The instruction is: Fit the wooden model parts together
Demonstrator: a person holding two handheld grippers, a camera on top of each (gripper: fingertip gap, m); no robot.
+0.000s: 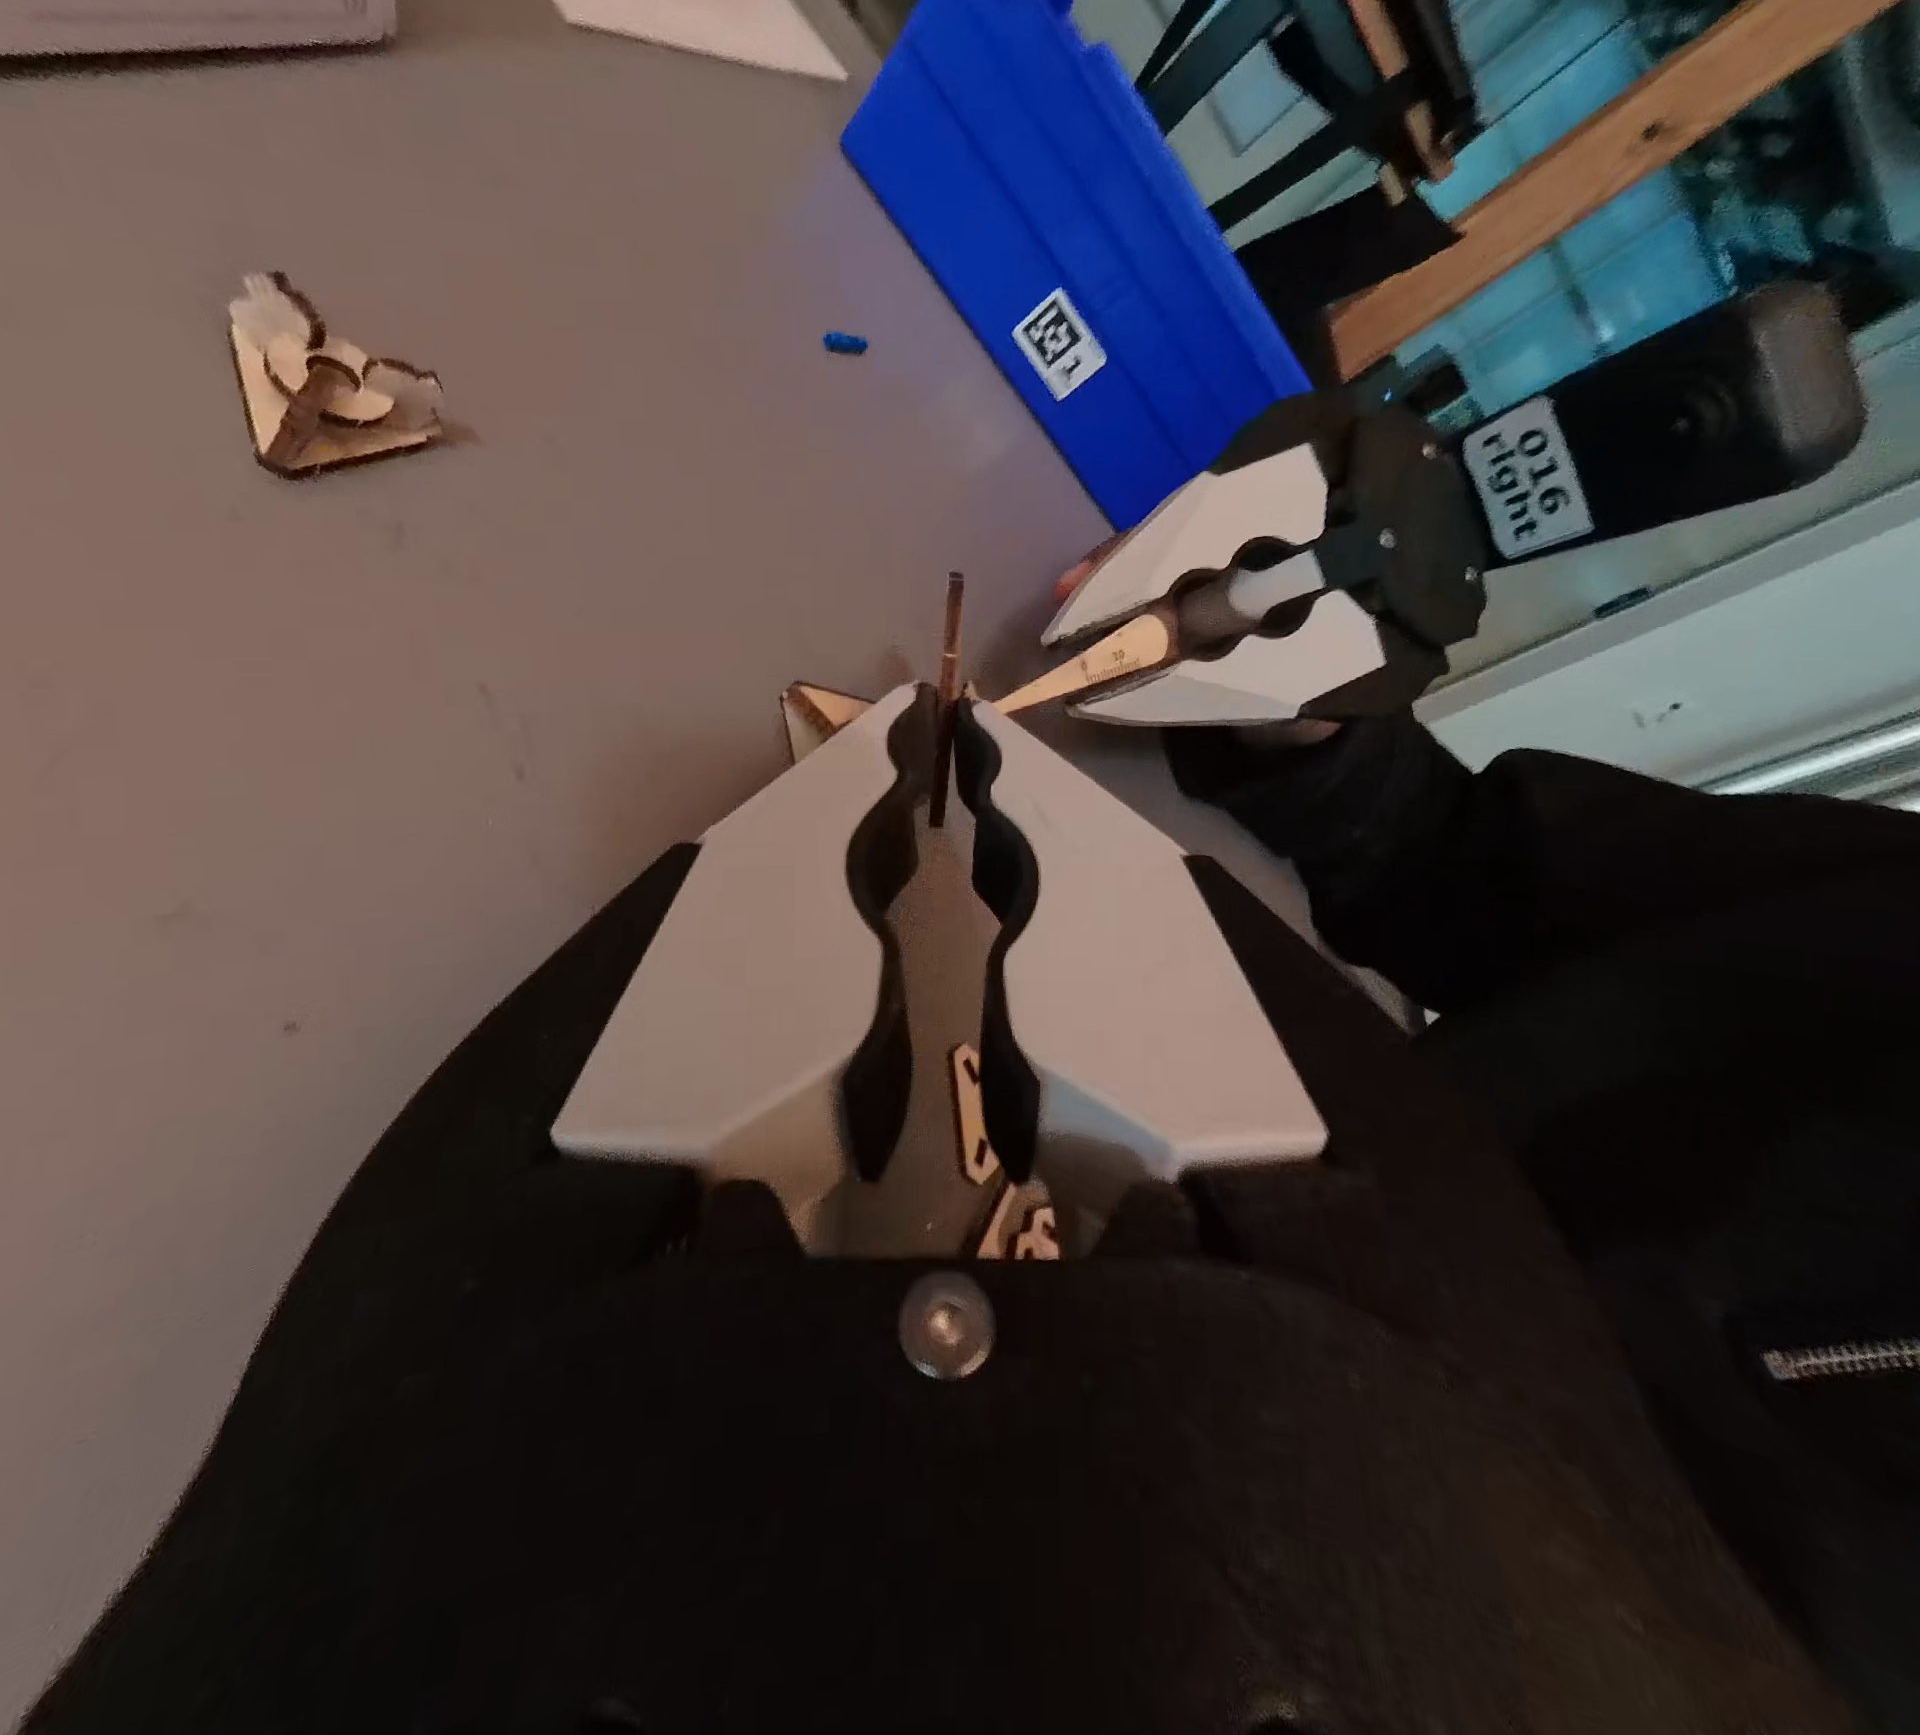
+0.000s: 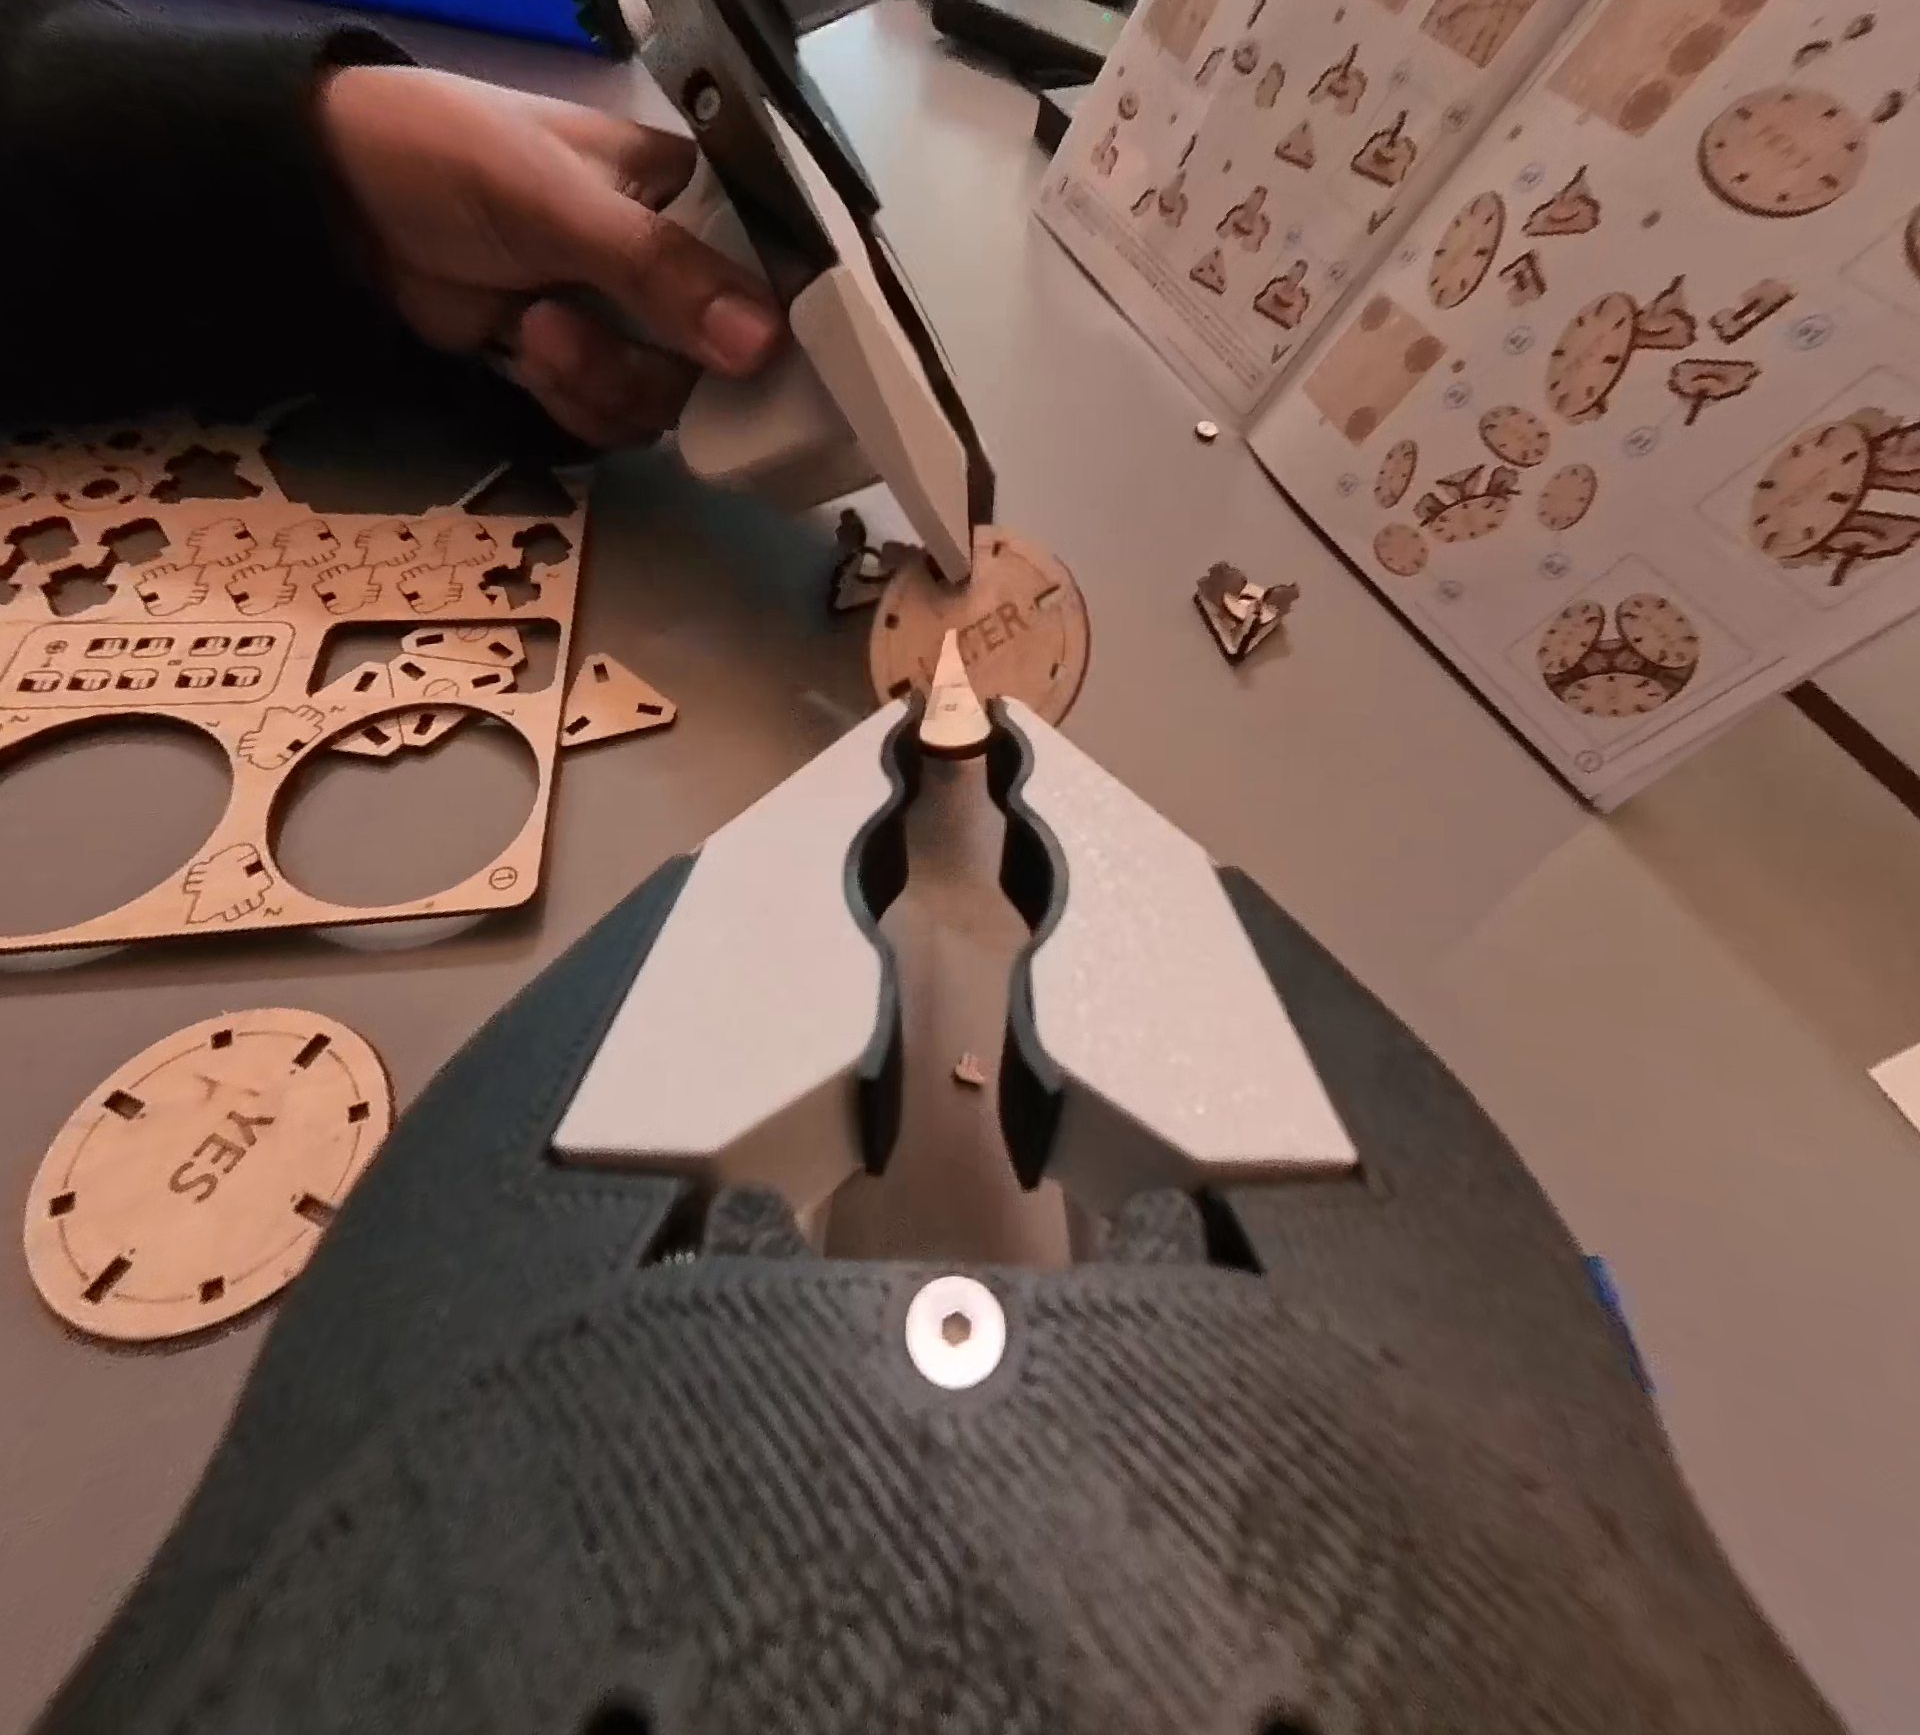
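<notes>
Between right gripper jaws, wooden pointer points forward.

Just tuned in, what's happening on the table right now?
A person works two handheld grippers over a grey table. The left gripper pinches a round engraved wooden disc, seen edge-on in its own view. The right gripper grips a small pointed wooden pointer, aimed at the disc. A cut-out plywood sheet and an instruction booklet lie nearby.

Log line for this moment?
left gripper: shut on disc edge | right gripper: shut on pointer | table: sheet
</notes>
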